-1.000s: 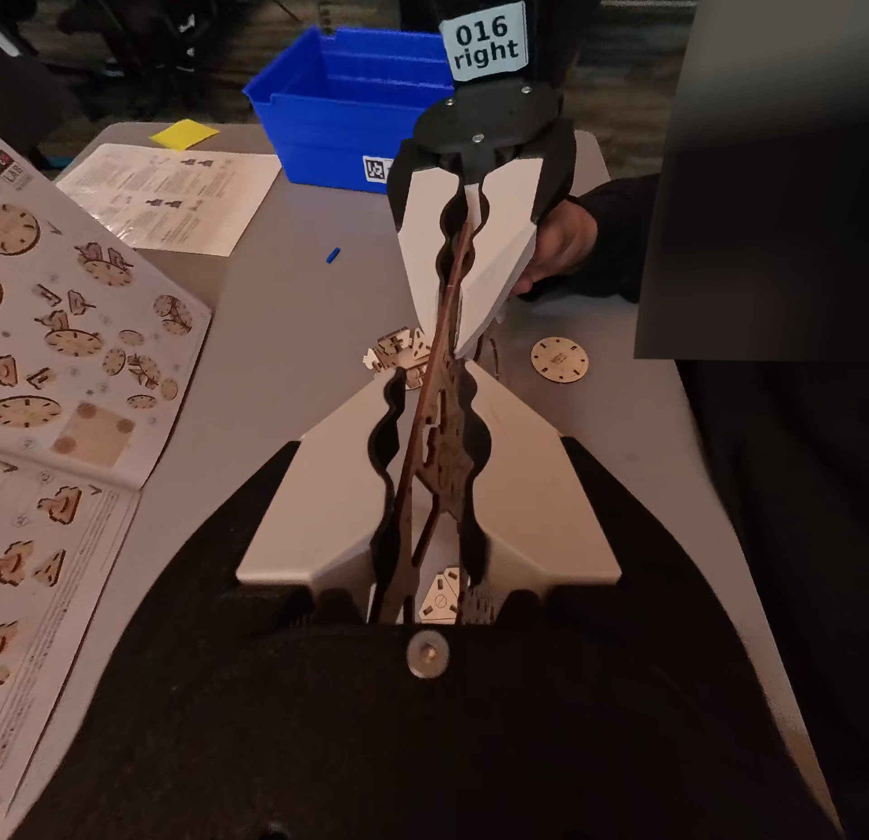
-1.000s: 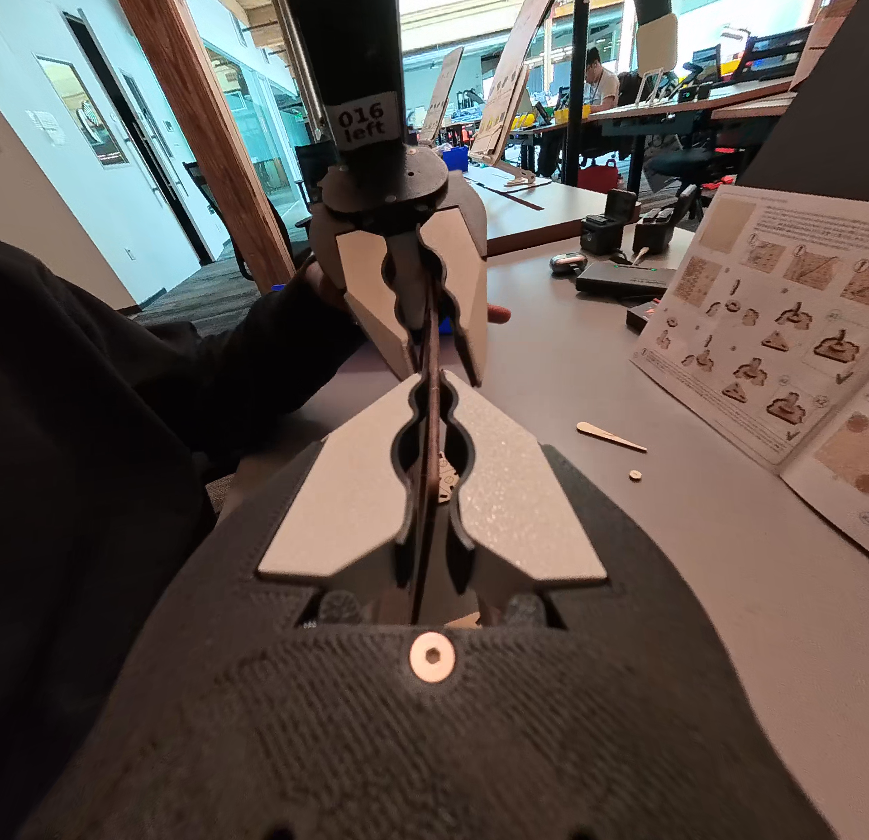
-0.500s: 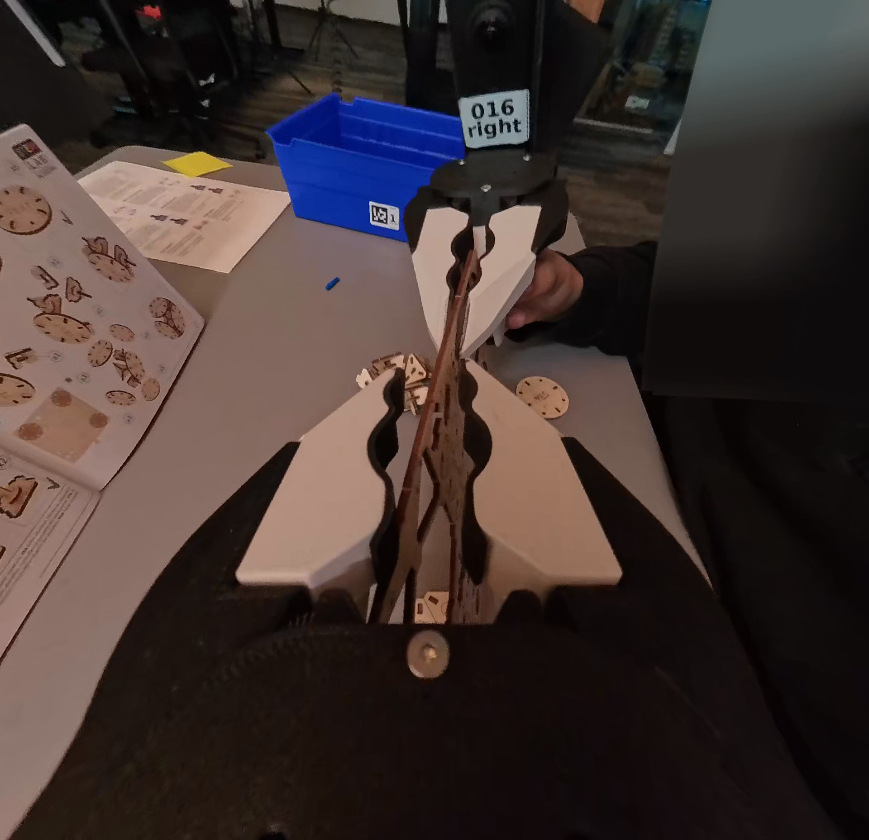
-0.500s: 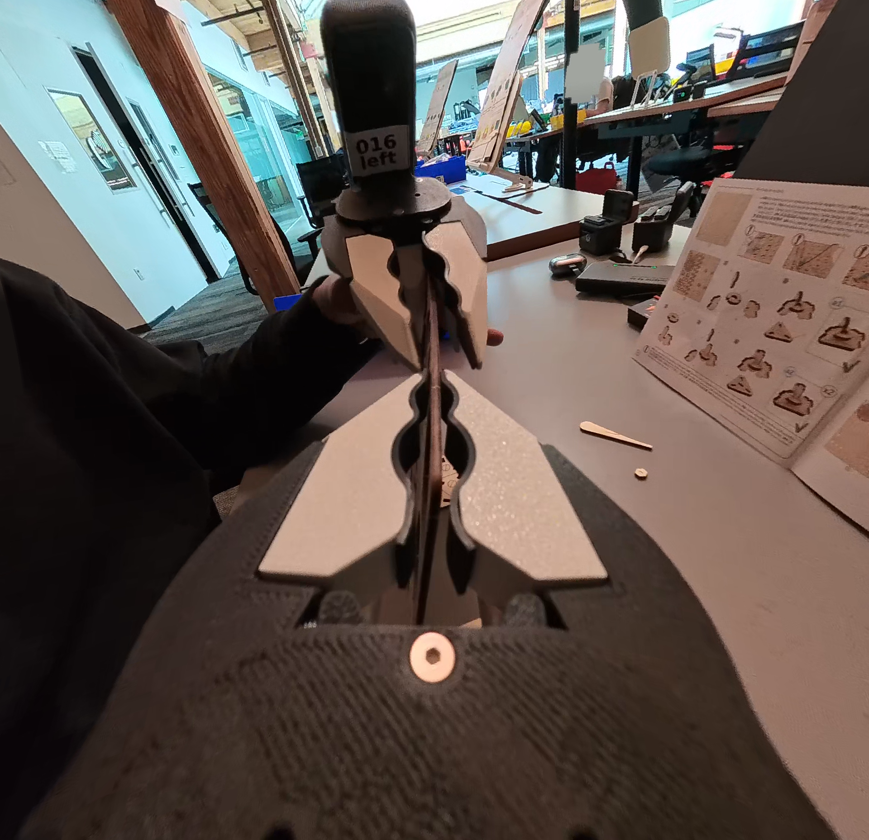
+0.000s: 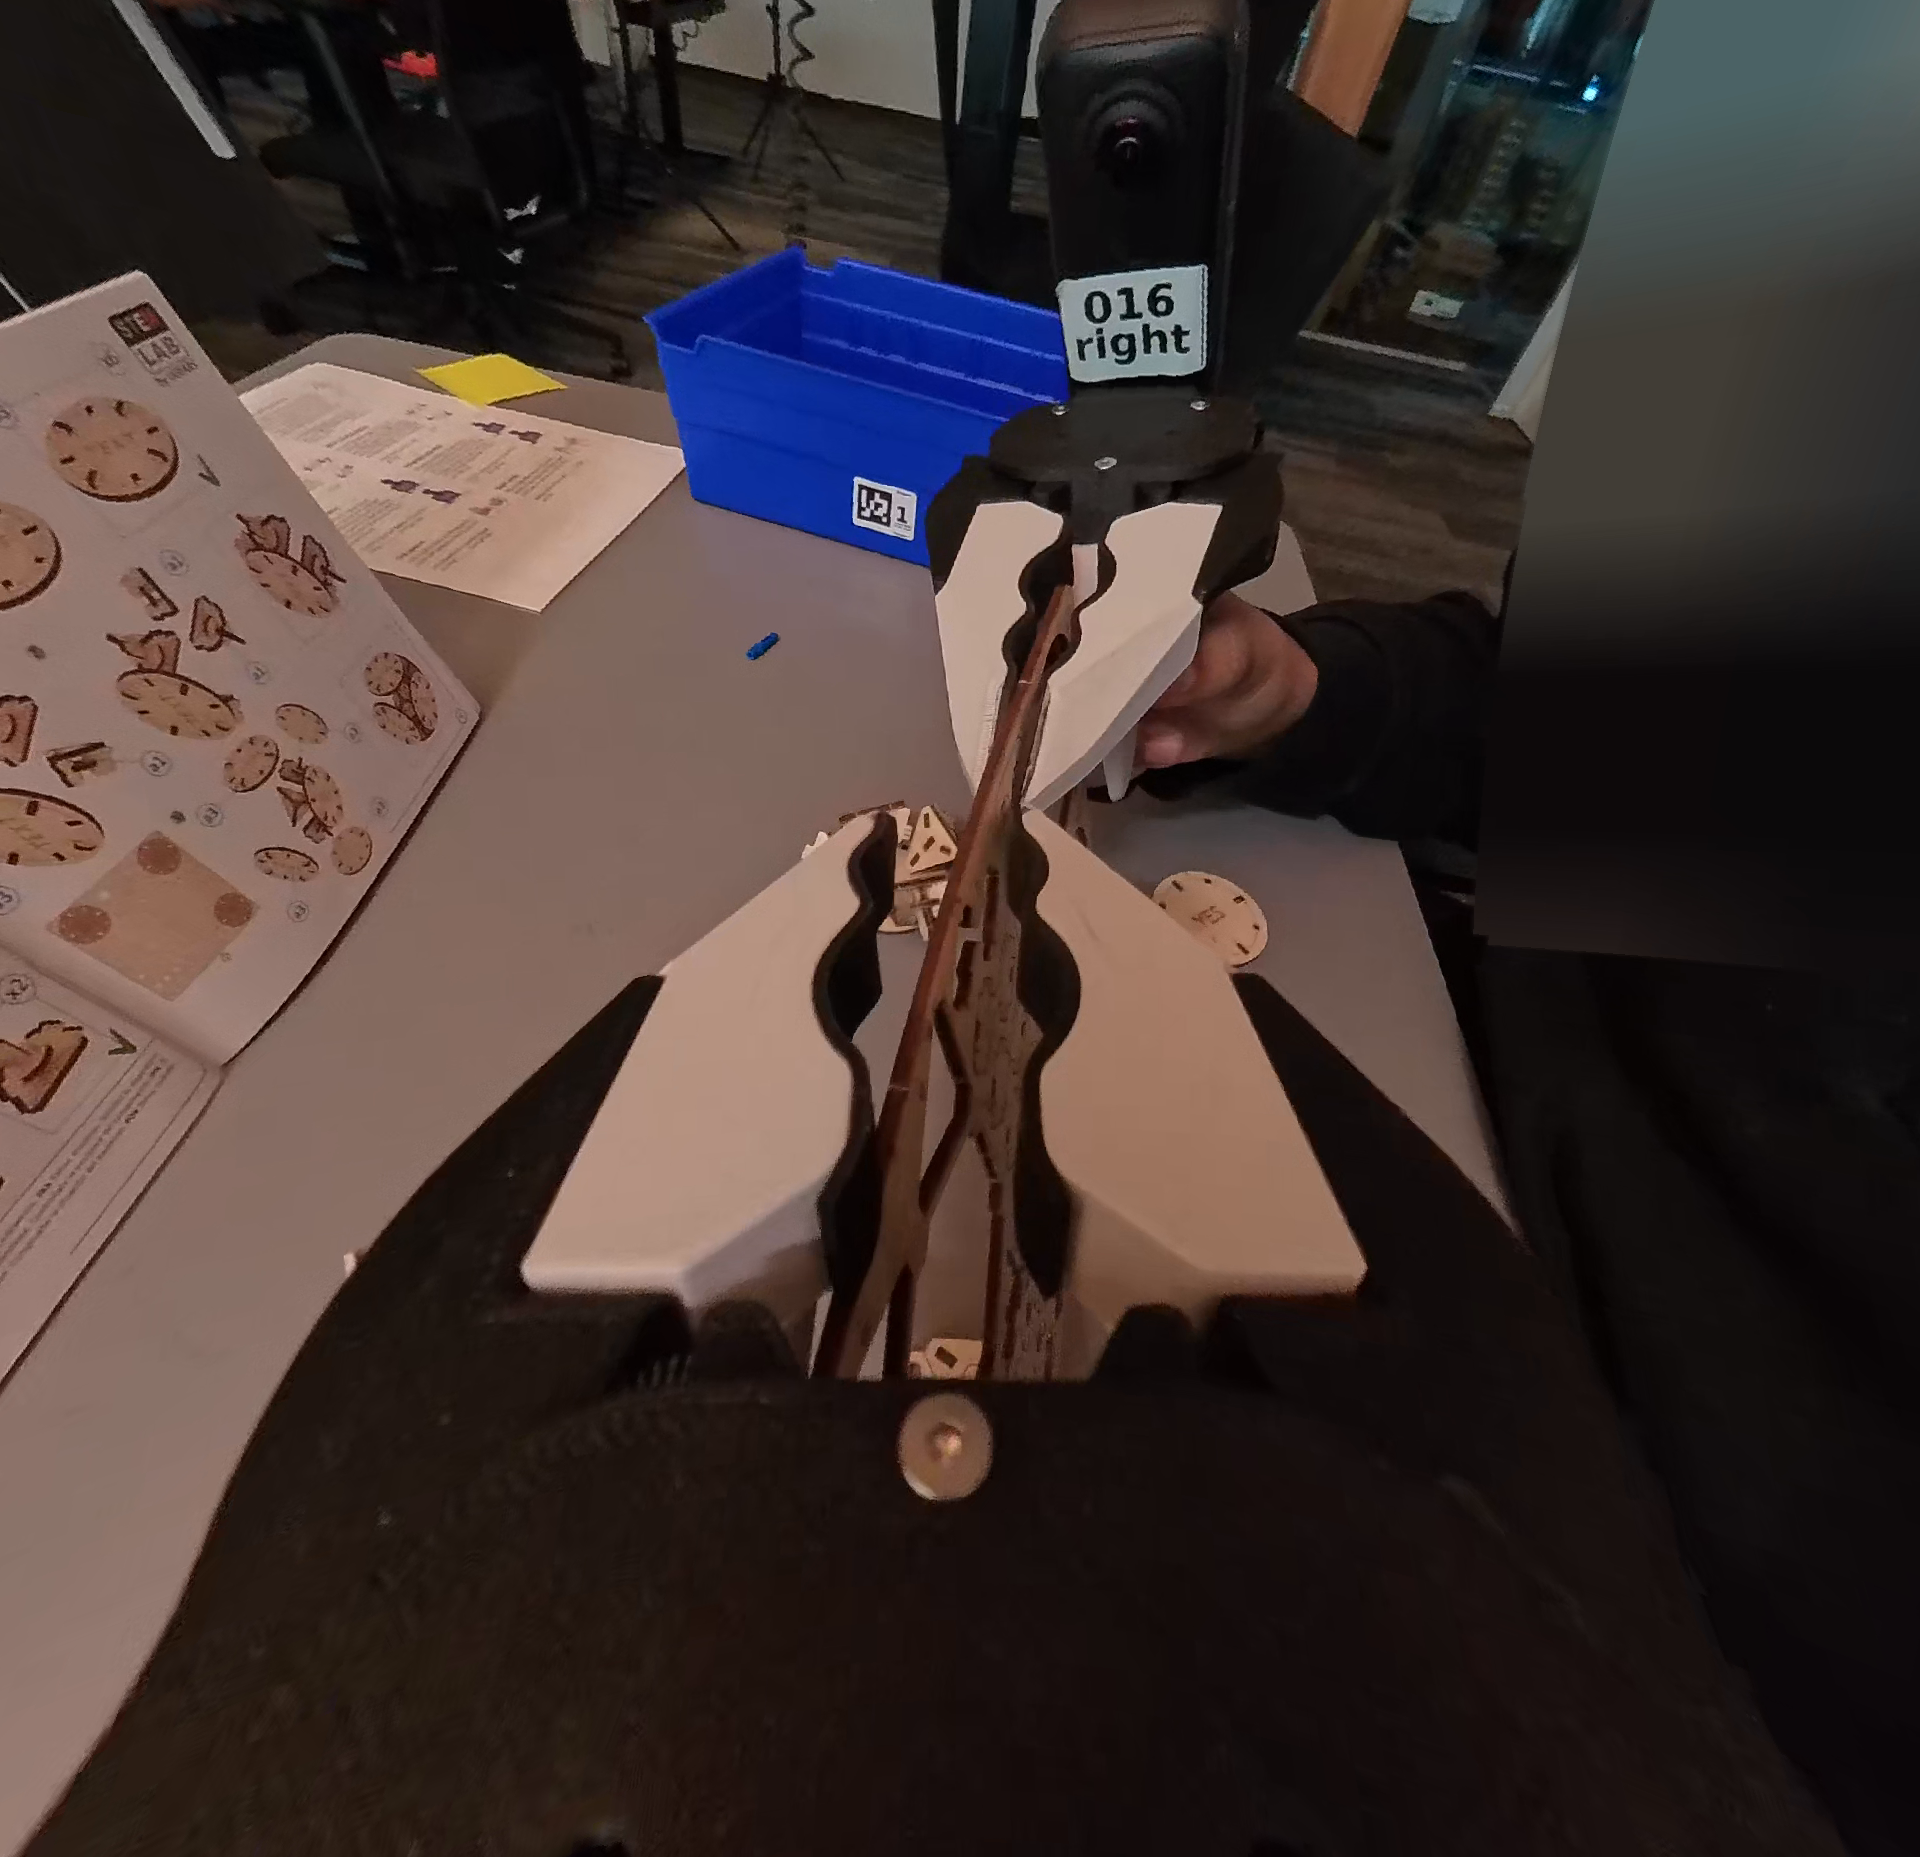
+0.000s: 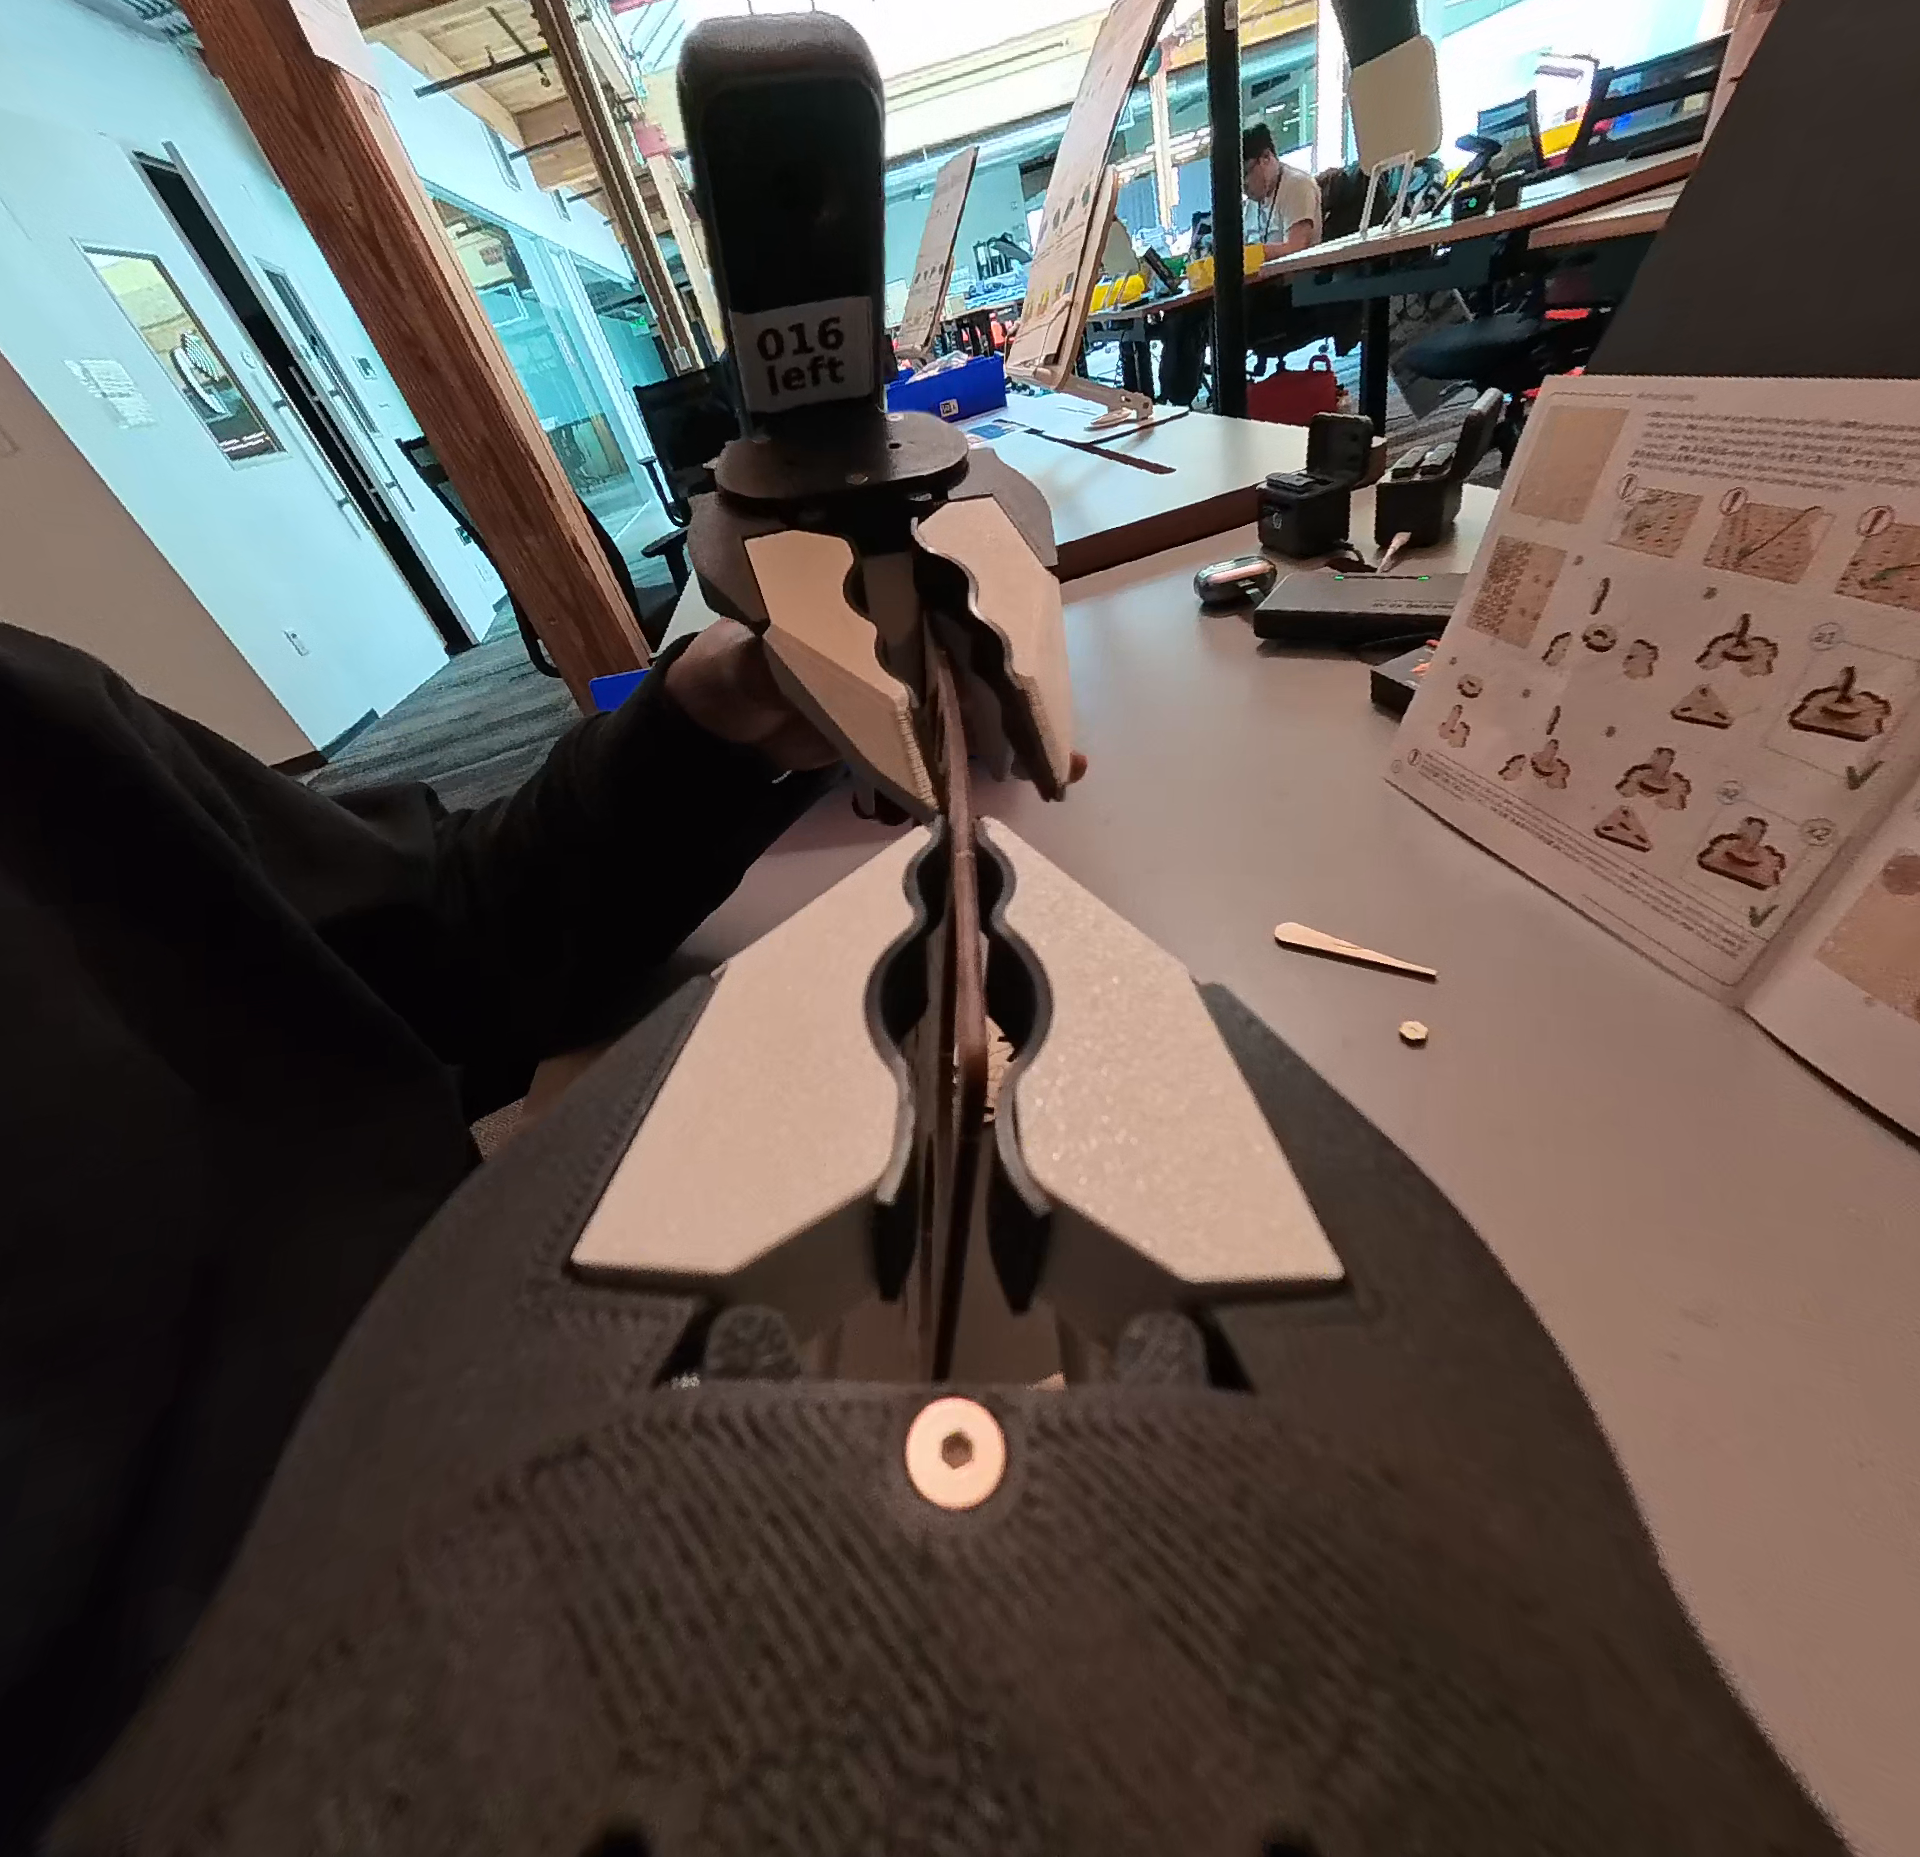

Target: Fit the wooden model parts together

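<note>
Wooden, brown and laser-cut, a thin panel (image 5: pixel 987 1028) stands on edge above the grey table (image 5: pixel 644 789), spanning from one gripper to the other. Far left in the left wrist view, an open booklet (image 5: pixel 187 685) of drawn wooden parts leans up, with a printed sheet (image 5: pixel 468 477) and a yellow note (image 5: pixel 494 375) behind it. A small blue peg (image 5: pixel 762 646) lies alone on the table, before a blue bin (image 5: pixel 862 405).

At centre, the left gripper (image 5: pixel 961 831) has its jaws apart; the panel runs slantwise through the gap, lying against the right-hand finger (image 5: pixel 1143 1059), with clear space at the other finger. Whether both pads press it cannot be told. Loose pale wooden pieces (image 5: pixel 920 862) lie on the table under the fingertips.

Just beyond, the right gripper (image 5: pixel 1049 789) points back toward the left one, jaws closed on the panel's far end; a hand (image 5: pixel 1216 685) holds it. A pale slotted disc (image 5: pixel 1210 919) lies on the table to the right.

In the right wrist view, a wooden sliver (image 6: pixel 1351 950) and a tiny wooden nut (image 6: pixel 1411 1031) lie right of the grippers.
</note>
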The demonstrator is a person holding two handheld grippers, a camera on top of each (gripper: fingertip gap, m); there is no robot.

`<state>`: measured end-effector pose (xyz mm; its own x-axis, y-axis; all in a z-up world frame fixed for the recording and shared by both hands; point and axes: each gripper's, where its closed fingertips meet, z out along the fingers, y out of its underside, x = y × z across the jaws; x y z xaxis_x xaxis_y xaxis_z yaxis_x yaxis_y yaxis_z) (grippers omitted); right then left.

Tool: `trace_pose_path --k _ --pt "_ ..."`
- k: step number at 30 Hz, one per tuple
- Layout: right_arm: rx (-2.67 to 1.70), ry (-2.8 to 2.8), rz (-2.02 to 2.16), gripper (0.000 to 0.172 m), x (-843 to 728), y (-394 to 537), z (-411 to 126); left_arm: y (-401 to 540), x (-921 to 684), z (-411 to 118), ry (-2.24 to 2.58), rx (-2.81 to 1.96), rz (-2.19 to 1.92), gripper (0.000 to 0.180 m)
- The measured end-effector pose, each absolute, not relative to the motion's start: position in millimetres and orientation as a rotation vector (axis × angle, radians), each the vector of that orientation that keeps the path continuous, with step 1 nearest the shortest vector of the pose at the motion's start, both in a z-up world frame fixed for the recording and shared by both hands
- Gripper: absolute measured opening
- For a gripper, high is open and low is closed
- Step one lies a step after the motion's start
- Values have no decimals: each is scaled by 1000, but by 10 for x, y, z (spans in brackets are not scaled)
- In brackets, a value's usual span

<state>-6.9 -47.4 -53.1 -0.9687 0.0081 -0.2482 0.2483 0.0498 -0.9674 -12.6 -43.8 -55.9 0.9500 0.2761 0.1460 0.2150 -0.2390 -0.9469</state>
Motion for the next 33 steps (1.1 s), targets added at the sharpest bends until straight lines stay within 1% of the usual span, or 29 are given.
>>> trace_pose_path --k 8,14,21,26,33 --pt "278 2137 -2034 1 -68 -482 -530 -442 -125 -549 -366 -1808 52 17" --pt "281 2133 -2030 1 -70 -481 -531 -442 -142 -570 -352 -1824 91 23" --pt "314 2147 -2037 1 -101 -480 -545 -443 -164 -580 -370 -1830 93 19" --pt "331 2147 -2033 1 -110 -477 -552 -424 -141 -569 -392 -1827 64 9" --pt "335 2197 -2044 2 -121 -474 -559 -419 -150 -562 -422 -1815 60 7"
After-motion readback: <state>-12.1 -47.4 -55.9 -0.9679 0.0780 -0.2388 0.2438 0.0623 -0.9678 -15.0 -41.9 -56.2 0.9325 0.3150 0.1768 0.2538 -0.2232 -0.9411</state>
